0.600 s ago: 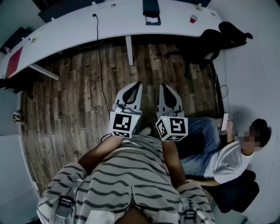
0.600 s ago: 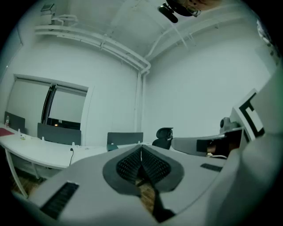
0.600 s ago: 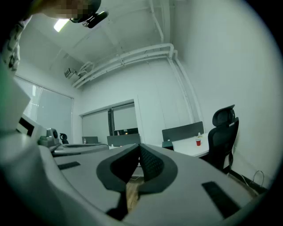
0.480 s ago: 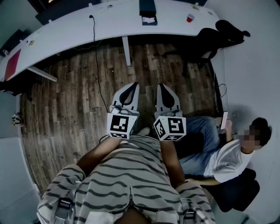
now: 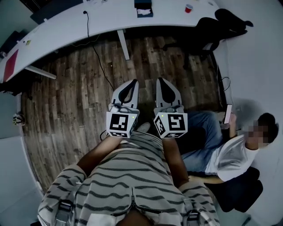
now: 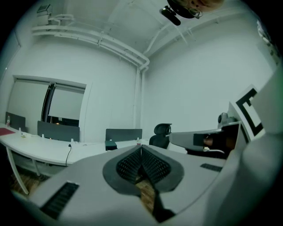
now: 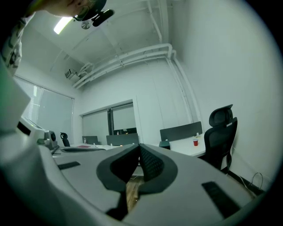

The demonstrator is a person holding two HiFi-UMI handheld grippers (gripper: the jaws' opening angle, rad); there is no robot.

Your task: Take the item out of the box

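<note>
1. Wooden floor (image 5: 66,101) fills the middle of the head view. A long white desk (image 5: 66,24) curves across the far edge.
2. A seated person (image 5: 230,159) is at the right, against the wall. A black office chair (image 5: 216,26) stands at the desk's right end.
3. The operator's forearms are drawn in close against the striped shirt (image 5: 128,176). We find the left gripper (image 5: 134,82) and right gripper (image 5: 159,80) side by side, just apart. They are roughly parallel, held over the floor, and point away from the body toward the desk.
4. Left gripper (image 6: 141,150): jaw tips meet, clenched on nothing. Right gripper (image 7: 139,148): jaw tips likewise meet, and nothing is between them.
5. The dark box (image 5: 142,8) sits on the desk, well apart from both grippers and roughly straight ahead of them. It also shows in the left gripper view (image 6: 110,145). A pale patch lies on its near side, but we cannot confirm that this is the item. The box is too small for us to judge its long axis or heading.
6. A red cup (image 5: 189,8) stands on the desk to the right of the box.
</note>
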